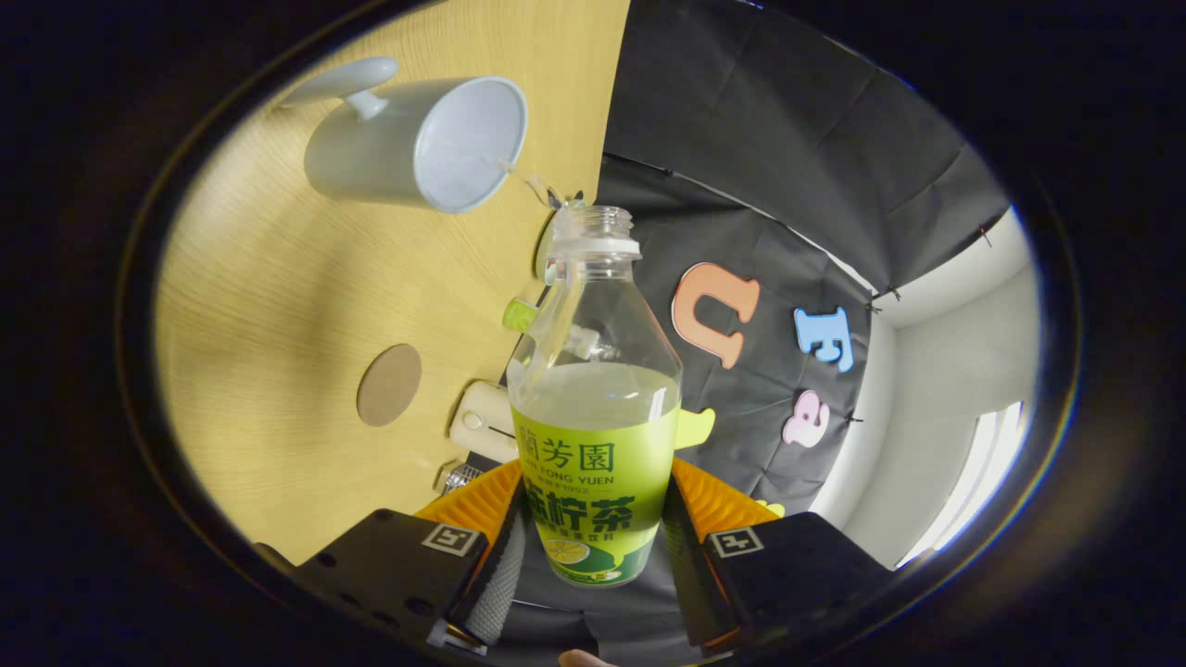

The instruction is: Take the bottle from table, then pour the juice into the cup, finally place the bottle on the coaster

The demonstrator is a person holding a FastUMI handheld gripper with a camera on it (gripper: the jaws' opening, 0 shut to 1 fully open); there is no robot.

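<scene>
The bottle [593, 389] is clear, glossy plastic with a smooth printed label wrap; both fingers [496, 579] of the gripper [593, 574] press on its sides with ribbed, matt pads. The cup [417, 139], at 11 o'clock beyond the bottle, is smooth glazed ceramic. The surface [269, 306] shows a matt wood-grain finish. The coaster [389, 384] looks like matt, cork-like board. The booth wall [788, 148] is creased matt cloth.

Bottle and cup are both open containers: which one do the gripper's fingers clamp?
The bottle: the gripper is shut on its labelled body, while the white cup stands free on the table beyond.
</scene>
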